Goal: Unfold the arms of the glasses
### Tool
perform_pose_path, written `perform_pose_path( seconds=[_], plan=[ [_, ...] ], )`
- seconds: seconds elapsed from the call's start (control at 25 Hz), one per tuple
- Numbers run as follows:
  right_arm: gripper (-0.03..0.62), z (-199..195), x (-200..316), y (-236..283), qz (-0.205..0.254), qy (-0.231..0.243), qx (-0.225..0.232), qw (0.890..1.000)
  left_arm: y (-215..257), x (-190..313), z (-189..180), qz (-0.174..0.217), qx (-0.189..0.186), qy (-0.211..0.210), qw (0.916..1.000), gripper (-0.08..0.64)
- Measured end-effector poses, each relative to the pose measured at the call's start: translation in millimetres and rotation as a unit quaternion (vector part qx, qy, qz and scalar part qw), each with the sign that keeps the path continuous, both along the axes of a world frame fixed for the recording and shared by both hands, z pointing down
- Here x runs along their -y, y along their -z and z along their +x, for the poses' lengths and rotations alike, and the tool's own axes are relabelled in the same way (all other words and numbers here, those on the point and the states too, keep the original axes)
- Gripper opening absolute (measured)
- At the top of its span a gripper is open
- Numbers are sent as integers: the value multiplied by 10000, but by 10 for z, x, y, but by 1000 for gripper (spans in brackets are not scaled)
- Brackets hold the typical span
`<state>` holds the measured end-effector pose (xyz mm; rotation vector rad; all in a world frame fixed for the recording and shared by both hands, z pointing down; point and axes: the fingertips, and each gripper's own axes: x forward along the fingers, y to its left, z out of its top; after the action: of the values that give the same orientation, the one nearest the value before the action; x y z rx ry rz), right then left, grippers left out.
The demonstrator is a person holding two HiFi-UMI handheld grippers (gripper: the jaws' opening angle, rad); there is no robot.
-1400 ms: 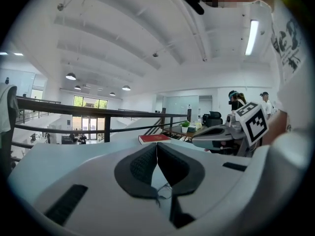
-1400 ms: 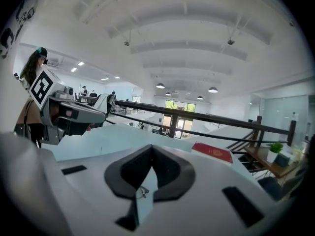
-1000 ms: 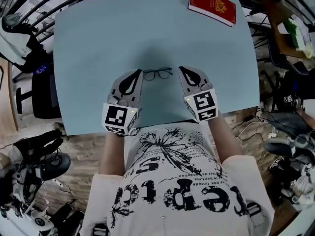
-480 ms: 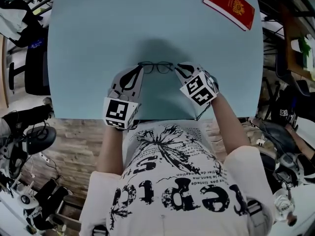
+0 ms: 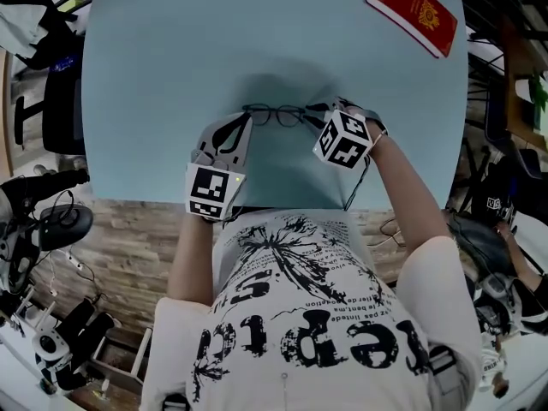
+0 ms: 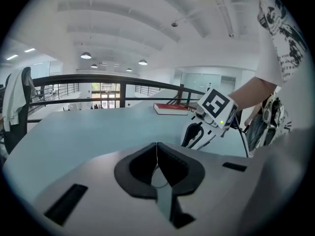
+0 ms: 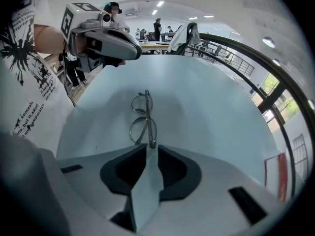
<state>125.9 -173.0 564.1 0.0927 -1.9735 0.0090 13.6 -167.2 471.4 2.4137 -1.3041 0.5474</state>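
Table (image 5: 171, 58), pale blue and matte, is spread wide under both grippers and takes up most of the head view. Beyond its edges, a wood-plank floor (image 5: 128, 247) is seen, strewn with cables and gear. From the left gripper view an open hall is made out past the far edge: a dark railing (image 6: 123, 80), round ceiling lights (image 6: 86, 55) and a chair (image 6: 15, 107) with a garment draped over it. A red book (image 5: 413, 11) is laid flat on the table, well ahead of the right gripper (image 5: 312, 110) and off to its right, near the far corner.

Now the grippers. The left gripper (image 5: 242, 120) is held with its jaws pressed together. Nothing is seen between them in its own view, only bare table ahead. The right gripper is turned inward toward the left one, and its jaws are closed as well, pinched on the near end of the glasses (image 5: 274, 115). In its own view that end is caught right at the jaw tips.

The glasses are stretched between the two grippers, lenses side by side, thin dark frame low over the table. Their far end from the right gripper is placed just beside the left gripper's tips. Whether the two are touching cannot be told.
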Motion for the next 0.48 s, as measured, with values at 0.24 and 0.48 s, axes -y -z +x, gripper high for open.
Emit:
perform_pose_path(
  seconds=[0.24, 0.48],
  plan=[
    [46, -33, -22, -104, -76, 392, -154, 9991, -117, -7, 35, -162, 186, -171, 9996, 20],
    [38, -22, -40, -125, -187, 430, -111, 9988, -333, -36, 102, -467, 803, -594, 9939, 21]
  ],
)
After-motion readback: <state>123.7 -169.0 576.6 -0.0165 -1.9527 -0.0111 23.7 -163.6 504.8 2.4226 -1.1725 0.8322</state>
